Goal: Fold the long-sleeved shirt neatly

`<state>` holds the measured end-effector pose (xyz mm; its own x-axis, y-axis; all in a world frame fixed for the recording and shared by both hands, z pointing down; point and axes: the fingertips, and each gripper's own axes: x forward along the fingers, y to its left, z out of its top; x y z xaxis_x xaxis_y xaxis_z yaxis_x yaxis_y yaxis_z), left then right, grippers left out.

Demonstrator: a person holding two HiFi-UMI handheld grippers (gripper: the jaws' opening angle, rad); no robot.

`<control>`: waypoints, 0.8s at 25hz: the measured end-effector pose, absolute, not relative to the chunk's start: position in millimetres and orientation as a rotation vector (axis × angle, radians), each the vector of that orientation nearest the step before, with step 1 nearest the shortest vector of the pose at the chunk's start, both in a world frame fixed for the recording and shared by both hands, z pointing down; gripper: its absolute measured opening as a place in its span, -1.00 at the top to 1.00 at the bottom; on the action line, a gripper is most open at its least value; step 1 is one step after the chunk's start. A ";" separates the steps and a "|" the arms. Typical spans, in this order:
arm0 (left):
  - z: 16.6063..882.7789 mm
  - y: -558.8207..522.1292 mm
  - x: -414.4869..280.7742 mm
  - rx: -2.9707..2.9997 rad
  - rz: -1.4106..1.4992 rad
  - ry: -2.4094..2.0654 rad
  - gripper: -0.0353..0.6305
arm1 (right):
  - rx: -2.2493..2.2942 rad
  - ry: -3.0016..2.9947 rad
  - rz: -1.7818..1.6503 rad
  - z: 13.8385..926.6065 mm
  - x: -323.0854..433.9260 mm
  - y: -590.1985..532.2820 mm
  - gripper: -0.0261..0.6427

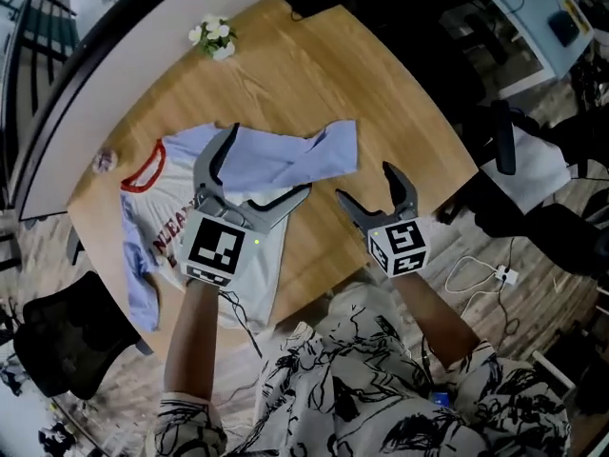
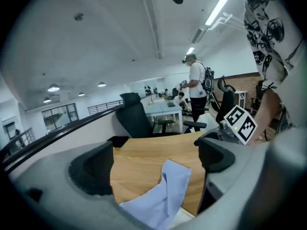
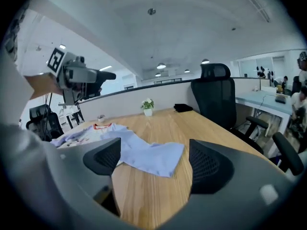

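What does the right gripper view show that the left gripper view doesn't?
Only the right gripper view: the shirt's red collar and the potted flowers. Only the left gripper view: a standing person in white near a white desk. Both: the blue sleeve lying on the wooden table, and a black office chair behind it.

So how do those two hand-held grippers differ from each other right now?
The left hand-held gripper is pale grey, while the right hand-held gripper is darker. The left one hangs over the shirt, and the right one is over bare wood of the table beside the shirt. Both have their jaws wide apart and grip nothing.
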<state>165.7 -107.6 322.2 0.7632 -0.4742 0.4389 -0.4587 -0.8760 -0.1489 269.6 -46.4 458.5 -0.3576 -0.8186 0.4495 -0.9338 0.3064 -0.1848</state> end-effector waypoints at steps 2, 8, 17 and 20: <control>351.1 -121.7 201.8 -2.940 -0.816 0.664 -0.76 | 1.595 -2.251 0.643 480.8 275.2 -56.3 -0.36; 444.8 -139.1 280.0 -3.020 -0.993 0.337 -0.66 | 1.621 -2.117 0.879 541.7 280.8 -62.5 -0.03; 554.7 -161.6 318.7 -3.092 -1.327 0.180 -0.17 | 1.660 -1.982 1.173 587.1 291.9 -73.9 0.31; 573.4 -163.3 327.6 -3.058 -1.386 0.146 -0.11 | 1.643 -1.950 1.178 591.3 290.0 -73.9 0.33</control>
<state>327.6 -163.3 573.4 0.6600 0.0117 0.7511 -0.1679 -0.9723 0.1627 290.0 -73.9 591.3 -0.2796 -0.6528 0.7041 -0.9270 -0.0074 -0.3750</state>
